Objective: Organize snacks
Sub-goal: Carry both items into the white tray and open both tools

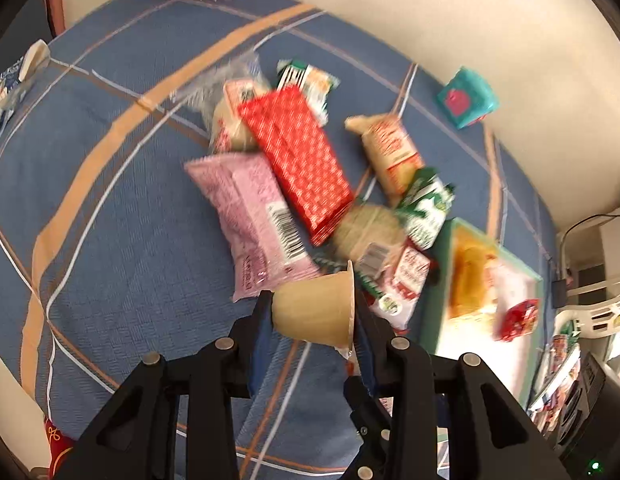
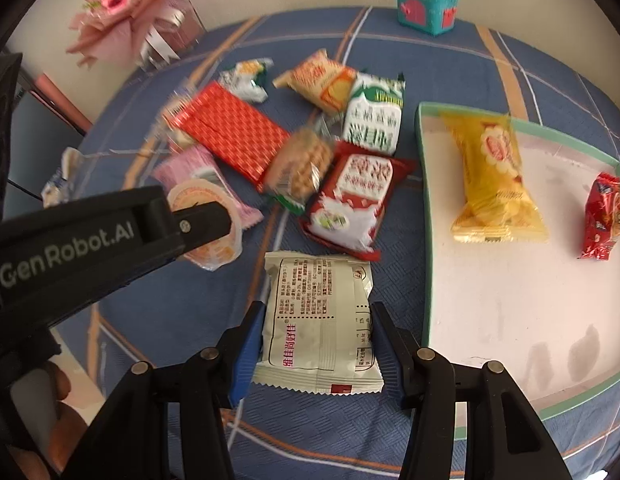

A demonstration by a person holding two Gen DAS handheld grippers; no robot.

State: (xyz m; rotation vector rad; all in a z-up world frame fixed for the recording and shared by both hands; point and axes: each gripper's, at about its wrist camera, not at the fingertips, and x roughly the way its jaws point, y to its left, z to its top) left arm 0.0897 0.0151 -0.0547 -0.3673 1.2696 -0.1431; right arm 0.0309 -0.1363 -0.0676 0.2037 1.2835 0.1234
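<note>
The left gripper [image 1: 314, 312] is clamped on a small cream plastic jelly cup [image 1: 316, 310] lying sideways; the right gripper [image 2: 316, 344] pinches a flat, pale-green printed foil packet [image 2: 318, 320].

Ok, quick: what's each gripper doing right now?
Left gripper: jaws closed on a small jelly cup.
Right gripper: jaws closed on a pale snack packet.

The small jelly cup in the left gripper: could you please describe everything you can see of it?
The jelly cup is a small, pale yellow, translucent plastic cup with a flared rim and a printed orange foil lid. It lies sideways, clamped between the left gripper fingers, one pad on its base, the other on its lid. It hangs above the blue checked cloth, touching nothing else.
</note>
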